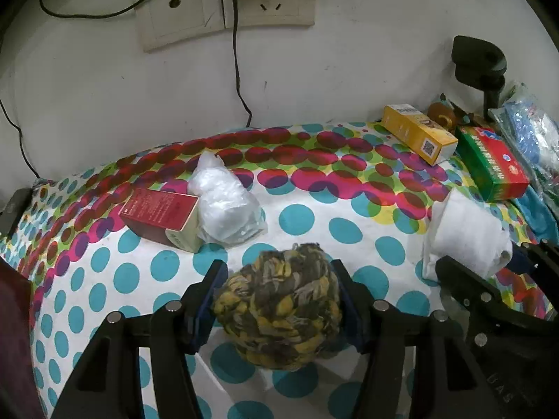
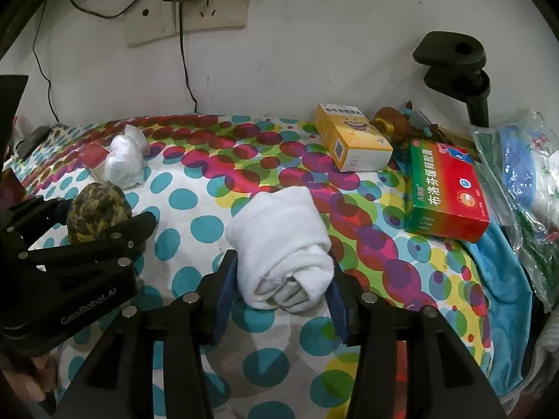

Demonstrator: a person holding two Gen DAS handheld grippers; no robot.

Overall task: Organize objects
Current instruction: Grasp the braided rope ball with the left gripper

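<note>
Nearest my left gripper [image 1: 276, 300] is the yellow-and-grey yarn ball [image 1: 279, 310], and my 2 fingers press its sides, so I judge it gripped, low over the dotted cloth [image 1: 307, 216]. My right gripper [image 2: 283, 282] flanks the rolled white towel [image 2: 279, 241] the same way; its fingers touch the roll's near end, so I take that as gripped too. Holding 1 thing in each gripper lets me sort 2 at once. Far left, a red box [image 1: 160, 216] lies touching a white plastic bag [image 1: 223, 206], perhaps 1 group. Far right, a yellow box [image 2: 353, 139] and a red-and-green box [image 2: 447, 195] sit near each other by the wall [image 2: 314, 52], likely another group
</note>
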